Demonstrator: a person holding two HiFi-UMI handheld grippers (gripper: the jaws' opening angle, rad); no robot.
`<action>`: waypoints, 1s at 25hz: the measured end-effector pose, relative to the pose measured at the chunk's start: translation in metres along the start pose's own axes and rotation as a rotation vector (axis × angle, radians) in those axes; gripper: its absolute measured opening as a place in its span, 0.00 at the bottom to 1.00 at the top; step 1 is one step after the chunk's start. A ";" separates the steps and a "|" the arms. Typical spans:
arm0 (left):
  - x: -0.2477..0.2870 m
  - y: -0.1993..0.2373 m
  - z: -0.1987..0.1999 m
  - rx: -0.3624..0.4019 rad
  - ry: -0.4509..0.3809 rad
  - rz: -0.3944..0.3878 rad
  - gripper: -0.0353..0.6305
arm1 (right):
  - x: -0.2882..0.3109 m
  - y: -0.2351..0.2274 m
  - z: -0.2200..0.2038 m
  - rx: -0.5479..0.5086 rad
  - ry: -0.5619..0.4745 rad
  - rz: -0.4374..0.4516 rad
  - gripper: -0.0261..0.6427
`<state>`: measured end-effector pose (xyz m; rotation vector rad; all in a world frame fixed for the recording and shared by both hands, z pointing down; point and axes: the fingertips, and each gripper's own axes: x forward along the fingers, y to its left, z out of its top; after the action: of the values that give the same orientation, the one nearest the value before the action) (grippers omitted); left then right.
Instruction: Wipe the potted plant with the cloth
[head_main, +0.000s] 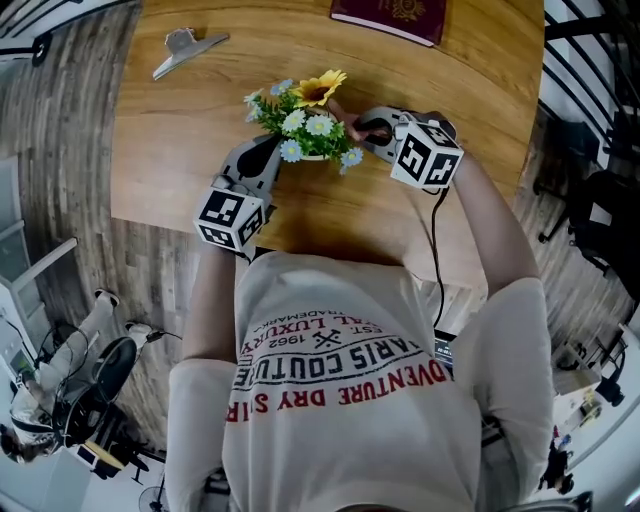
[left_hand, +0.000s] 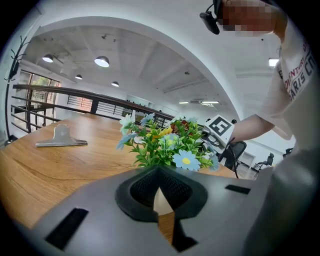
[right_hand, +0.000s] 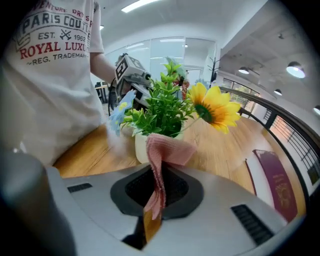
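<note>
The potted plant (head_main: 305, 122), with green leaves, small daisies and a sunflower (head_main: 318, 88) in a white pot (right_hand: 141, 146), stands near the front of the wooden table (head_main: 200, 110). My right gripper (head_main: 354, 129) is at the plant's right side, shut on a pink cloth (right_hand: 167, 150) whose free end lies against the pot's rim and lower leaves. My left gripper (head_main: 272, 150) is at the plant's left side, shut and empty, its jaws (left_hand: 160, 187) pointing at the foliage (left_hand: 170, 145). The gripper body hides the pot in the left gripper view.
A metal clip (head_main: 186, 50) lies at the far left of the table, also seen as the clip (left_hand: 61, 139). A dark red book (head_main: 392, 17) lies at the far edge, the same book (right_hand: 277, 182). Railings and a wood-look floor surround the table.
</note>
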<state>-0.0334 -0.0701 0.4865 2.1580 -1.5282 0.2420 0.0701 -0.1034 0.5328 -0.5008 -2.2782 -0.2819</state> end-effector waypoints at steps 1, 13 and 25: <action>0.000 0.000 0.000 -0.003 0.001 -0.003 0.08 | -0.004 -0.003 0.000 0.027 -0.005 -0.039 0.09; -0.046 -0.022 0.054 0.165 -0.120 0.100 0.08 | -0.103 -0.036 0.042 0.249 -0.197 -0.576 0.09; -0.102 -0.028 0.109 0.282 -0.257 0.092 0.08 | -0.138 -0.010 0.174 0.210 -0.451 -0.754 0.09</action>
<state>-0.0589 -0.0294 0.3424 2.4149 -1.8338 0.2285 0.0392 -0.0880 0.3129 0.4759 -2.8204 -0.3084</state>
